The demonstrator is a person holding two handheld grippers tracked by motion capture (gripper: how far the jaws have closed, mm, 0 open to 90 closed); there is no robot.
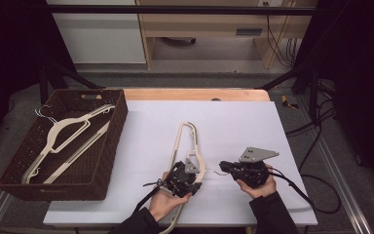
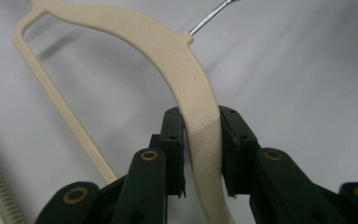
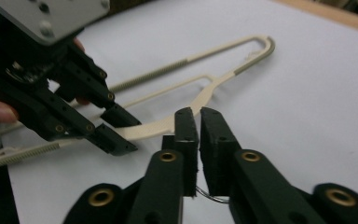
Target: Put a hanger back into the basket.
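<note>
A cream plastic hanger (image 1: pixel 187 141) lies on the white table sheet (image 1: pixel 233 122), its long loop end pointing away from the person and its near end running off the front edge between the forearms. In the left gripper view the curved shoulder of the hanger (image 2: pixel 186 70) passes between the two black jaws, whose pads press on it from both sides, so the left gripper (image 1: pixel 182 178) grips the hanger; its thin wire hook (image 2: pixel 209 16) shows beyond the shoulder. The right gripper (image 1: pixel 226 167) sits just beside the left one, held in the person's right hand (image 1: pixel 258 187). In the right gripper view its jaws stand almost together with a narrow gap, and a bit of the wire hook (image 3: pixel 209 197) shows low between them; whether the pads pinch the wire I cannot tell. Well apart, at the table's left, a dark woven basket (image 1: pixel 119 122) holds another cream hanger (image 1: pixel 68 131).
</note>
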